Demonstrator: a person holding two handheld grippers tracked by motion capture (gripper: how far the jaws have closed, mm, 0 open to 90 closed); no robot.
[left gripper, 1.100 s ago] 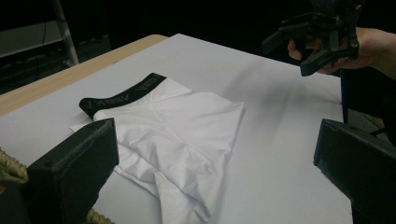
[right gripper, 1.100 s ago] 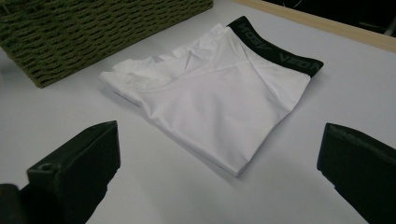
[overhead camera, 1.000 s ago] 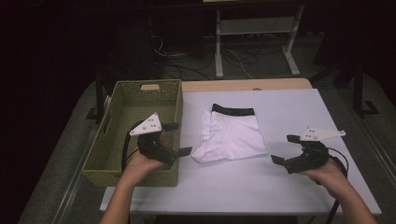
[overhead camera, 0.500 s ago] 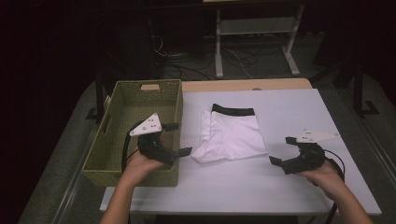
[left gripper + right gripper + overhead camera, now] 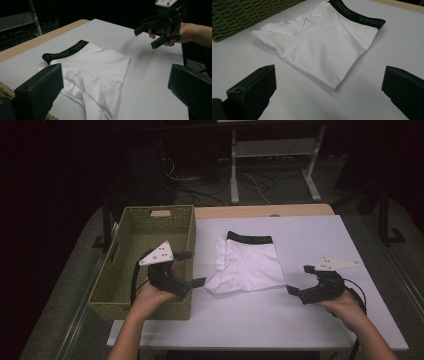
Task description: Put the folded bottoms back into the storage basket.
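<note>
White folded briefs (image 5: 248, 264) with a black waistband lie flat in the middle of the white table (image 5: 310, 235). My left gripper (image 5: 194, 268) hovers open over the basket's right wall, jaws pointing at the briefs' left edge, a short gap away. In the left gripper view the briefs (image 5: 95, 72) lie between and beyond the wide-apart jaws of the left gripper (image 5: 116, 75). My right gripper (image 5: 299, 280) is open just right of the briefs, nothing in it. The right gripper view has the briefs (image 5: 324, 42) ahead of the right gripper (image 5: 329, 75).
A green woven basket (image 5: 191, 232) stands at the table's left side, next to the briefs. The basket's wall (image 5: 242, 15) appears top left in the right gripper view. A wooden strip (image 5: 260, 211) runs along the table's far edge. Beyond lie dark floor, cables and a metal stand.
My right gripper has shifted slightly left, closer to the briefs. The left gripper and the briefs have stayed where they were.
</note>
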